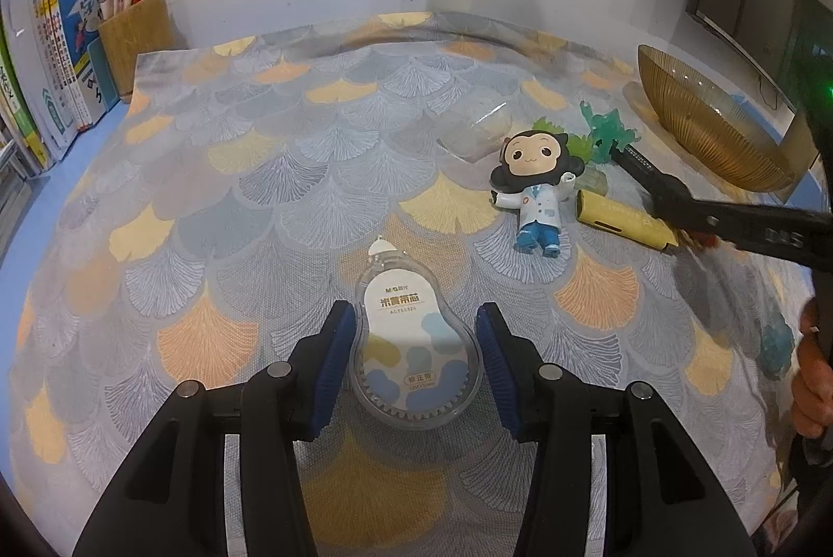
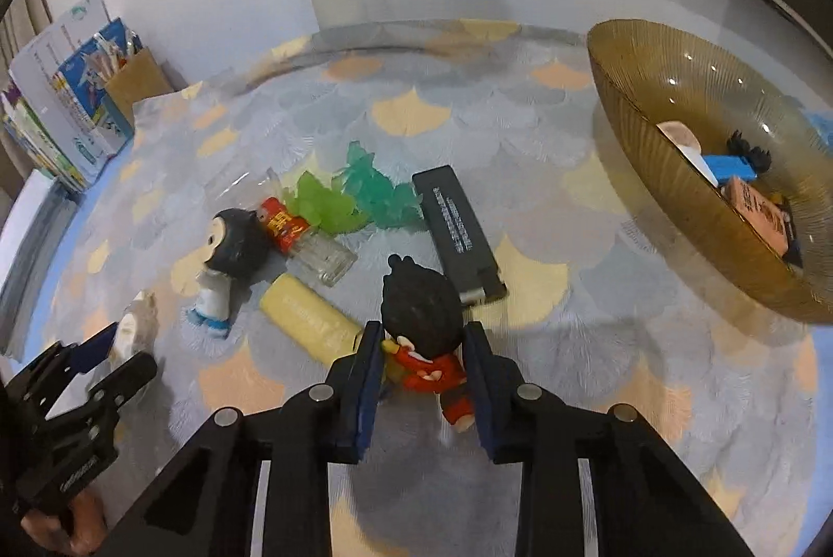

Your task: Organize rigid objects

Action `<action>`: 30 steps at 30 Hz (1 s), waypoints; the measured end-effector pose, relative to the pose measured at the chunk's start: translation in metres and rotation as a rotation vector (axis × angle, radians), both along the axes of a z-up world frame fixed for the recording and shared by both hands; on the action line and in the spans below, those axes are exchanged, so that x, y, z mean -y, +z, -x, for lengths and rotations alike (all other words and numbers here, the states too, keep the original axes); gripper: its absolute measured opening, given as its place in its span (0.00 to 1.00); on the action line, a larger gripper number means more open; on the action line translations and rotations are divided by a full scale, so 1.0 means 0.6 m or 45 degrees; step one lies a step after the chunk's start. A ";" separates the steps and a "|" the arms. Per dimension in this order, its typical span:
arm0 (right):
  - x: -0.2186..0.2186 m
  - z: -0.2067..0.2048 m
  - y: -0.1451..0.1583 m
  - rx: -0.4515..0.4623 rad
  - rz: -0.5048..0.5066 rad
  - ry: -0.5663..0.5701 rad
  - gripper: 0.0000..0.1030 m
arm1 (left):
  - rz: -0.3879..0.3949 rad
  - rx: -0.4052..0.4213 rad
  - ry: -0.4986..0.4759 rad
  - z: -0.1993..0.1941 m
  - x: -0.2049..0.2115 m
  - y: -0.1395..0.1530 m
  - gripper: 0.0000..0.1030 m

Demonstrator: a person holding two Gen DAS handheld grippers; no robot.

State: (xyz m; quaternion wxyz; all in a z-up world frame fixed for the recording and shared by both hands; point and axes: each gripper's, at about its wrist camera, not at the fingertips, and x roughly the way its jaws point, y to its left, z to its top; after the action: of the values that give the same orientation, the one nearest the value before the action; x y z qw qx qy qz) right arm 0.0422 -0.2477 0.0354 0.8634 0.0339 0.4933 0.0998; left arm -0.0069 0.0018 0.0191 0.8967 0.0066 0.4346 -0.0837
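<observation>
My left gripper (image 1: 415, 315) is shut on a clear pear-shaped correction tape (image 1: 414, 349), its blue pads against both sides of the case. The right wrist view shows that gripper (image 2: 122, 351) at the lower left with the white tape (image 2: 133, 328) between its fingers. My right gripper (image 2: 423, 333) is shut on a black-haired figurine in red (image 2: 424, 328). In the left wrist view this gripper (image 1: 682, 218) reaches in from the right, red showing under it. An amber glass bowl (image 2: 677, 218) at the right holds several small items.
On the patterned cloth lie a dark-haired figurine in a white coat (image 2: 229, 255), a yellow tube (image 2: 312, 323), a clear bottle with a red label (image 2: 307, 239), green plastic crystals (image 2: 375, 192) and a black box (image 2: 458, 234). Books (image 1: 52, 62) and a pen holder (image 1: 135, 36) stand at the back left.
</observation>
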 end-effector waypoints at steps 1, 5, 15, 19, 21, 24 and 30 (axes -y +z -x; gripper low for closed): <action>0.005 0.007 0.001 0.000 -0.025 -0.003 0.29 | 0.001 0.000 -0.001 0.000 0.000 0.000 0.46; 0.032 0.062 0.000 0.004 -0.058 -0.030 0.29 | -0.016 -0.002 -0.009 0.000 0.006 0.000 0.48; 0.032 0.113 -0.010 0.118 0.014 0.034 0.30 | -0.048 -0.002 -0.006 0.001 0.013 -0.001 0.48; 0.039 0.115 -0.010 0.121 -0.006 0.035 0.31 | -0.052 -0.003 -0.013 0.000 0.014 -0.001 0.51; 0.041 0.115 -0.012 0.117 -0.013 0.034 0.36 | -0.066 -0.004 -0.015 0.000 0.016 -0.001 0.51; 0.037 0.113 -0.015 0.095 0.010 0.027 0.42 | -0.075 -0.002 -0.006 0.000 0.016 -0.001 0.52; 0.022 0.113 -0.015 0.104 0.082 0.051 0.54 | -0.056 -0.003 0.034 -0.002 0.006 -0.001 0.52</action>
State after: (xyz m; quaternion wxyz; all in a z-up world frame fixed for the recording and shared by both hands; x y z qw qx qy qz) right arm -0.0257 -0.2609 0.0263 0.8814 -0.0082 0.4611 0.1025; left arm -0.0055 -0.0019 0.0188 0.8968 0.0205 0.4374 -0.0624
